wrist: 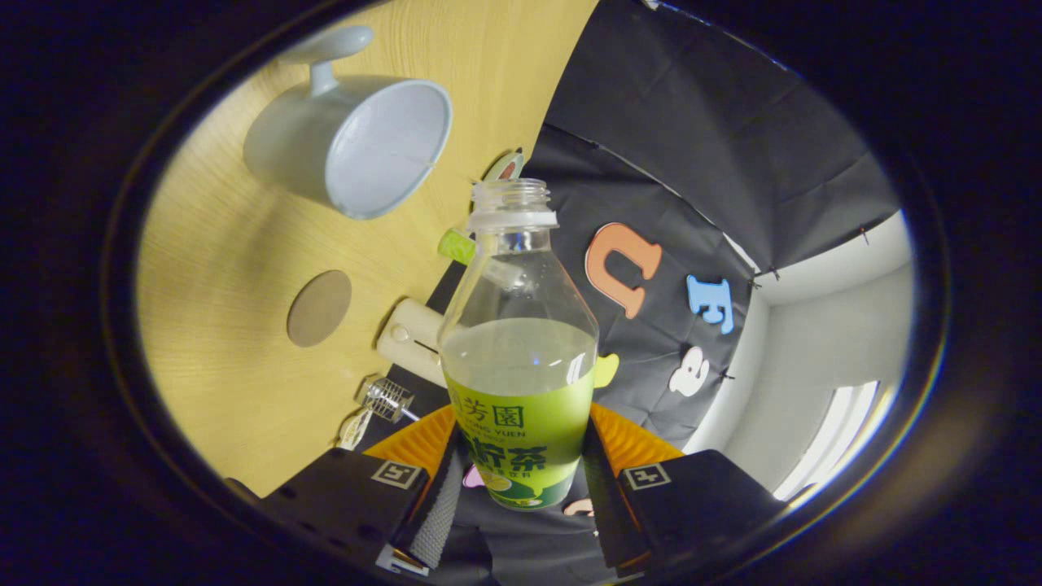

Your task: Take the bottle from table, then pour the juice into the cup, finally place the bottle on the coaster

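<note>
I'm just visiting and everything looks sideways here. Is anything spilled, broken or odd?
Nothing is spilled or damaged. The gripper is rolled, so the table looks tilted. Its fingers clamp the uncapped bottle, juice still inside. The cup looks empty and the coaster bare.

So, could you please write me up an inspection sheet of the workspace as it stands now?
Surface: wooden table, seen tilted as the gripper is rolled.
Job's things: bottle, uncapped, part full of pale juice, held between the jaws; cup, white, with a handle, appears empty, beyond the bottle's mouth; round coaster on the table, bare.
Clutter: cream box-like device at the table edge; small clear object near it; green piece by the bottle's neck.
Grippers: gripper shut on the bottle, both jaws pressing its labelled body.
Cables: nothing seen.
Surroundings: black cloth wall; pale wall beyond it.
</note>
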The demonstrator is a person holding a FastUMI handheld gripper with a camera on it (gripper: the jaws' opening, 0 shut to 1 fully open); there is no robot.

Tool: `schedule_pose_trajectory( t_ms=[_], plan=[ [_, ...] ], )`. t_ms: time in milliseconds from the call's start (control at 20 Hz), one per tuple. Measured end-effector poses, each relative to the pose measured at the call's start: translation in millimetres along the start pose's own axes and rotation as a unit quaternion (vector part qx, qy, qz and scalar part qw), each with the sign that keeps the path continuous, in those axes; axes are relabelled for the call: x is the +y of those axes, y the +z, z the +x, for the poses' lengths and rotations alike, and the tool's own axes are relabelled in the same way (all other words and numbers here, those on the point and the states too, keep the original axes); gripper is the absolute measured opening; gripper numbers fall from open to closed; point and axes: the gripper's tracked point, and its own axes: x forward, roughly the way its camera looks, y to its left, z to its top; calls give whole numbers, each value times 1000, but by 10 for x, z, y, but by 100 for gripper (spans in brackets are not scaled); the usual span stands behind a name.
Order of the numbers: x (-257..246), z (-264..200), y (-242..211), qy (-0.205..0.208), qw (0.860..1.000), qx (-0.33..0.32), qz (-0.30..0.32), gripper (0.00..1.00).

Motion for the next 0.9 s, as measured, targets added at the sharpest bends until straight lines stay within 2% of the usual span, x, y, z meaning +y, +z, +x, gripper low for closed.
schedule_pose_trajectory(
  t_ms=[900],
  plan=[
    [-14, -21, 37, 0, 1000, -3, -2, 76]
  ],
)
